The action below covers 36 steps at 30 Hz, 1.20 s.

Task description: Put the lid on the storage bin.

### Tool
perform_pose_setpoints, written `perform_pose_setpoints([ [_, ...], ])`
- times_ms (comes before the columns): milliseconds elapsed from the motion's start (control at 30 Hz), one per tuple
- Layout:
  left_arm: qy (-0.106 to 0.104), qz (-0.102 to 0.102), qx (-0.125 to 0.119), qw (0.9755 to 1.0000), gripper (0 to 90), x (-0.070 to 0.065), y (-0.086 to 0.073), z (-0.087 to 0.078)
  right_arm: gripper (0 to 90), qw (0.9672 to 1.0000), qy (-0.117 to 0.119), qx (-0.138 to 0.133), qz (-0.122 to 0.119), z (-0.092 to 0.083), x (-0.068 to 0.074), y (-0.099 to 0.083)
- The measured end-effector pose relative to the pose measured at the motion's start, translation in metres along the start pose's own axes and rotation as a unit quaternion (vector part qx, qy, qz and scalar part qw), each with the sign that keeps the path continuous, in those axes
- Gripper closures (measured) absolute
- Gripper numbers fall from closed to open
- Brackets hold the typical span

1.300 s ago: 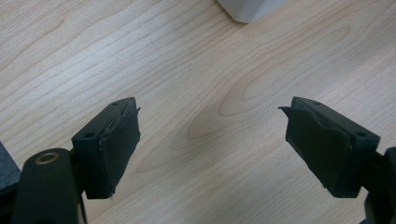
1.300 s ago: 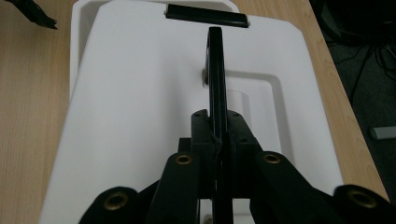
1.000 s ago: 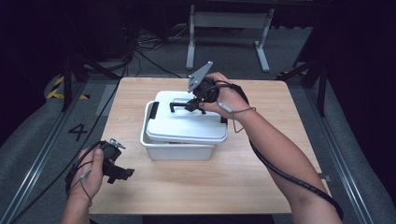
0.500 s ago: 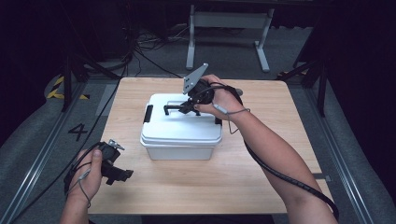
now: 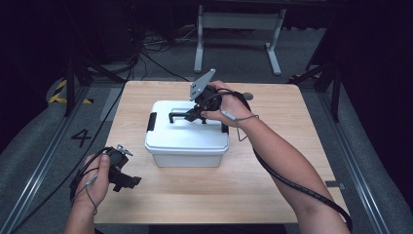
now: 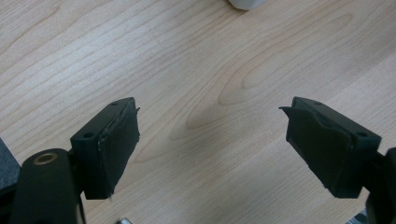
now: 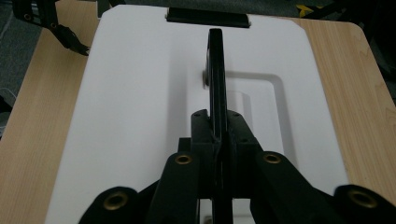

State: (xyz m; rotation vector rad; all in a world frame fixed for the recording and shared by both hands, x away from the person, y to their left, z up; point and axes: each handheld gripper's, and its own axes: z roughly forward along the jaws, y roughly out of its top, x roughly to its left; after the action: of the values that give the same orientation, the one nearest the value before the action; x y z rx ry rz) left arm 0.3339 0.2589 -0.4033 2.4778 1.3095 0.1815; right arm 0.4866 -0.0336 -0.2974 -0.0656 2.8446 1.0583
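Since the earlier frames, the white box [image 5: 187, 141] has been shifted slightly on the table [image 5: 272, 185] and its lid now sits level. The black handle [image 7: 215, 70] is clamped in the closed right gripper [image 5: 195, 115]. The left gripper [image 5: 127, 180] hangs wide open, empty. The box's contents are hidden.

Box [image 5: 187, 139] + right tool [image 5: 187, 116], slightly leftward since earlier.

Both grippers, left [image 5: 127, 181] and right [image 5: 191, 116], are black, with brass-ringed screw holes. A grey triangular plate tops the right one. Black cables trail along bare forearms.
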Motion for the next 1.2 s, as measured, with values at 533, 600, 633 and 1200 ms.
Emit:
perform_pose_setpoints([
  [533, -0.003, -0.003, 0.001, 1.0, 17.8, 0.0, 0.0, 0.0, 83.5, 0.9999, -0.001, 0.012, 0.006, 0.007, -0.006, -0.008],
  [600, -0.004, 0.0, 0.002, 1.0, 17.8, 0.0, 0.0, 0.0, 83.5, 0.9999, -0.003, 0.012, 0.006, 0.006, -0.007, -0.009],
  [633, -0.004, 0.003, 0.003, 1.0, 17.8, 0.0, 0.001, 0.001, 84.0, 0.9999, 0.001, 0.011, 0.01, 0.007, -0.006, -0.011],
  [1200, -0.005, 0.004, 0.002, 1.0, 17.9, -0.001, 0.003, 0.002, 51.7, 0.9964, 0.015, -0.037, 0.075, -0.012, 0.004, -0.011],
])
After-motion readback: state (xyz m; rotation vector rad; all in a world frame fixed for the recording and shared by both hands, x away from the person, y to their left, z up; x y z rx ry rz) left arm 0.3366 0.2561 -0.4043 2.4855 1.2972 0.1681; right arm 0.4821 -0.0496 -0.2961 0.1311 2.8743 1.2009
